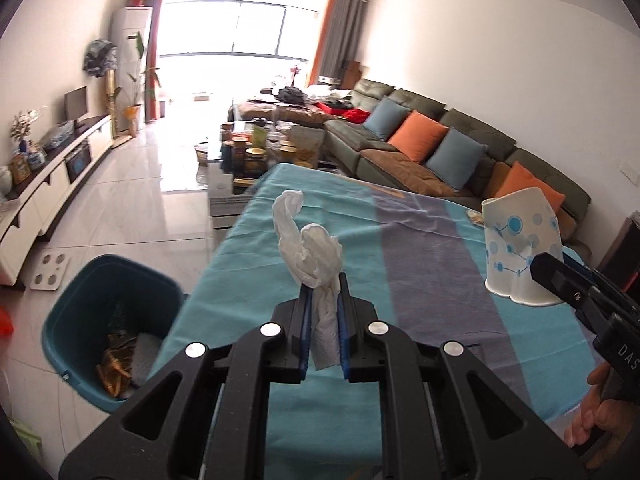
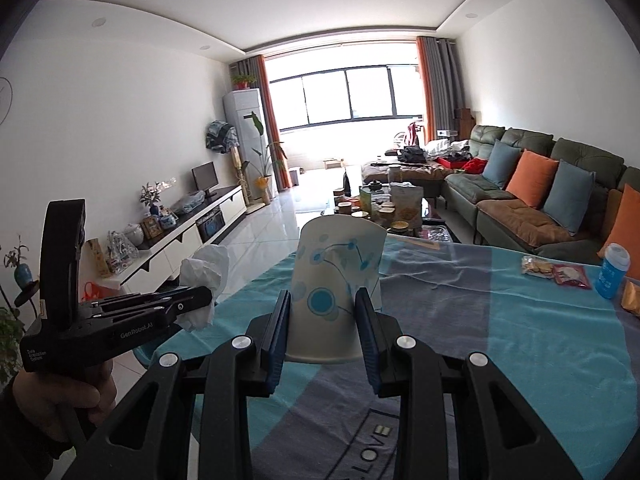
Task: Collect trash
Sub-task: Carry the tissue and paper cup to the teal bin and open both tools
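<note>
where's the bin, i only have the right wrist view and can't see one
Observer: A teal bin stands on the floor off the table's left edge, below and left of the left tongs.
Operator: anything in it
Observer: Yes, a crumpled brownish wrapper lies at the bottom.
Operator: is the tissue gripped well
Observer: The left tongs are shut on the tissue, which runs between the pads and sticks out past the tips.
</note>
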Demonstrator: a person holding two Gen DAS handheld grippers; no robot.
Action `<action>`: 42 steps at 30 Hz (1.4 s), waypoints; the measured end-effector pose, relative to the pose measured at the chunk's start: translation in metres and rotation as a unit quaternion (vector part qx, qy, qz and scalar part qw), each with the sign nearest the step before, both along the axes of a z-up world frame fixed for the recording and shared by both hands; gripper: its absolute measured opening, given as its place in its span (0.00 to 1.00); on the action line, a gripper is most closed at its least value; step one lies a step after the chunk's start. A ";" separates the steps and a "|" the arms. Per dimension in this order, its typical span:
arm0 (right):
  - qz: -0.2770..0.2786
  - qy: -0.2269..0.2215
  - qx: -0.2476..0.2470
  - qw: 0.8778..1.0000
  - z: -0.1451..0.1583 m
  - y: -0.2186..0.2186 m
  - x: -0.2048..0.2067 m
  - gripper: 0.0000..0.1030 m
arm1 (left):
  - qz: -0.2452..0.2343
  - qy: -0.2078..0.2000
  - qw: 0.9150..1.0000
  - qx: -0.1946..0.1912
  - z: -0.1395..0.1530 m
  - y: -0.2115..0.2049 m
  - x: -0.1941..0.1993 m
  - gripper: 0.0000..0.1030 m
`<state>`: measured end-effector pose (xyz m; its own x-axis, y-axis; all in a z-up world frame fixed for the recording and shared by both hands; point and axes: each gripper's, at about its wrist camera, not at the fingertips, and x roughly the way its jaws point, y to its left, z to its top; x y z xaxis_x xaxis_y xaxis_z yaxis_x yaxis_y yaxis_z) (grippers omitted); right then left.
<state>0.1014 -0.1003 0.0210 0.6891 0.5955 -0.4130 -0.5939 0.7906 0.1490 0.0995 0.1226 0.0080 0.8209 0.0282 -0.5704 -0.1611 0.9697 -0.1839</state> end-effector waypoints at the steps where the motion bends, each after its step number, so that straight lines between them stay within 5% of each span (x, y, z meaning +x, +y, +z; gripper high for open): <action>1: 0.010 0.000 -0.001 1.000 0.000 0.009 0.000 0.29 | 0.008 0.001 1.000 -0.002 0.000 0.008 -0.005 0.11; 21: 0.186 0.023 -0.046 0.981 0.001 0.188 0.022 0.30 | 0.160 0.048 0.986 -0.007 -0.030 0.151 -0.059 0.12; 42: 0.295 0.180 -0.106 0.932 -0.071 0.321 0.055 0.30 | 0.211 0.116 0.970 -0.042 -0.096 0.195 -0.047 0.12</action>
<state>0.1564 0.2204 -0.0495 0.0608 0.7054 -0.7062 -0.8767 0.3760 0.3001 0.0522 0.3172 -0.0884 0.5958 0.2796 -0.7529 -0.5874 0.7910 -0.1712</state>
